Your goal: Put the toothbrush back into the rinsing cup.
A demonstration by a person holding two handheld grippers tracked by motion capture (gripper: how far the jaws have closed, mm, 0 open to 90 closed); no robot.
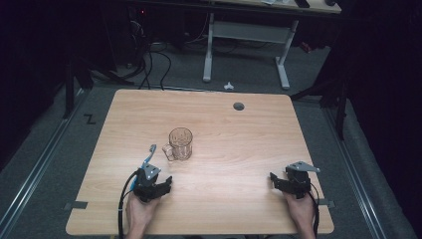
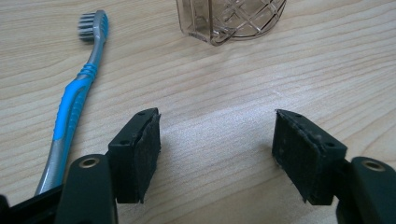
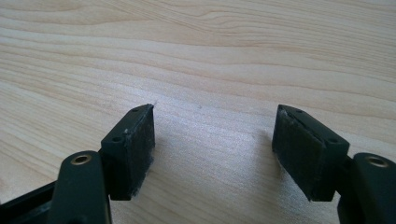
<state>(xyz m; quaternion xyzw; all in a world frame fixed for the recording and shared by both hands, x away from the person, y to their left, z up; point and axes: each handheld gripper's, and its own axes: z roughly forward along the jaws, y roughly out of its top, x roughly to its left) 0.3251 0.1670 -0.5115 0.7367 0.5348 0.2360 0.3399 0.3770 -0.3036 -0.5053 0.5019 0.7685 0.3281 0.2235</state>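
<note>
Lying flat: blue-grey toothbrush (image 2: 74, 100), bristles up, beside open left tool (image 2: 217, 154)

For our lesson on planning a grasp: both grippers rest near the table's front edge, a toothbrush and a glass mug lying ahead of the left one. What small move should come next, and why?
Probably swing the left gripper a little to its left over the toothbrush. Its jaws stand open on bare table, the brush handle just outside them, the mug beyond.
</note>
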